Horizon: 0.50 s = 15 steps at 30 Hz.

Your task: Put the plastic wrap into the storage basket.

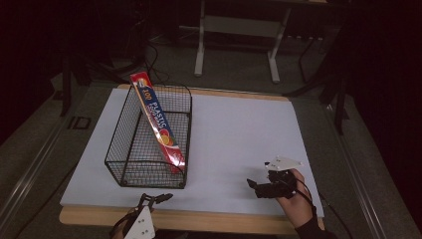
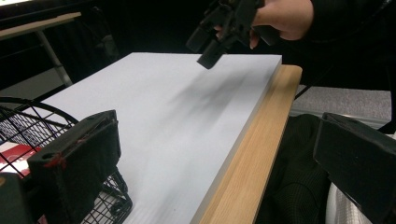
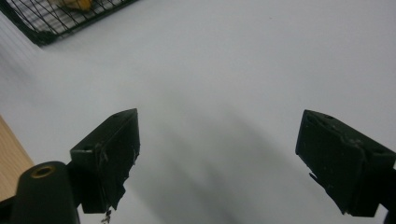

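A black wire basket [image 1: 130, 167] stands on the left part of the white board [image 1: 234, 134]. A long red and blue box of plastic wrap [image 1: 158, 122] leans inside it, its top end poking above the rim. My left gripper [image 1: 158, 198] is at the table's front edge, just in front of the basket, open with nothing between its jaws. My right gripper [image 1: 255, 185] hovers low over the board's front right area, held by a hand [image 1: 296, 201], open and empty. In the left gripper view the right gripper [image 2: 210, 44] hangs over the board's far end.
The board lies on a wooden table with its light edge [image 1: 209, 219] showing along the front. A corner of the basket [image 3: 42, 32] shows at the top left of the right gripper view. White desk legs [image 1: 201, 42] stand on the floor behind the table.
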Tool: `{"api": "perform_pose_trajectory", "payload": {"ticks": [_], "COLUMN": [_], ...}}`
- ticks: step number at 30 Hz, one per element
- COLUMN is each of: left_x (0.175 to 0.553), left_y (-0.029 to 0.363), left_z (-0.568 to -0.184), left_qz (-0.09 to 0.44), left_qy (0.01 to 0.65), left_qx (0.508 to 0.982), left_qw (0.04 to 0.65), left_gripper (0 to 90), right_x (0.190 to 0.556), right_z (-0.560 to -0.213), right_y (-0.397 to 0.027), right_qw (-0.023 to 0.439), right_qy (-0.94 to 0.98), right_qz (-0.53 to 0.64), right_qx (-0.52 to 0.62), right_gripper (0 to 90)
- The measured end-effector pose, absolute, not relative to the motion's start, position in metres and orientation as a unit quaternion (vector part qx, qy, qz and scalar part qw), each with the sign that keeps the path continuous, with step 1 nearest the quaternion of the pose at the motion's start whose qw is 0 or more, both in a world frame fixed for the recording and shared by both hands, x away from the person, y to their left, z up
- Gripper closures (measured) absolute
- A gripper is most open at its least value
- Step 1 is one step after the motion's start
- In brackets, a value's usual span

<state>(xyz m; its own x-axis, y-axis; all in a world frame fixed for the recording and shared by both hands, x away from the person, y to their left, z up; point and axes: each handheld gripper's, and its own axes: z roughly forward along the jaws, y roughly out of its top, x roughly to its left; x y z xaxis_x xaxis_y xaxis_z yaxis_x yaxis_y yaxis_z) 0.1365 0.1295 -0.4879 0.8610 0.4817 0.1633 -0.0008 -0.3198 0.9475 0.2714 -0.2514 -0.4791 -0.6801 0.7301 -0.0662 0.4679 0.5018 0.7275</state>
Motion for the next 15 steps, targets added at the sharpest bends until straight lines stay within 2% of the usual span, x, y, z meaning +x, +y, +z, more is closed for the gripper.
{"api": "perform_pose_trajectory", "payload": {"ticks": [5,15], "left_x": [0.136,0.137], "left_y": [0.129,0.128], "left_z": [-0.488,-0.489], "left_qz": [0.215,0.214], "left_qy": [0.153,0.153], "left_qx": [0.785,0.787], "left_qw": [0.561,0.559], "left_gripper": [1.2,1.2], "right_x": [0.265,0.264], "right_z": [-0.478,-0.488], "right_y": [-0.263,-0.272], "right_qw": [0.216,0.208], "right_qy": [0.835,0.838], "right_qz": [0.360,0.350], "right_qx": [0.355,0.364], "right_gripper": [13.7,13.7]}}
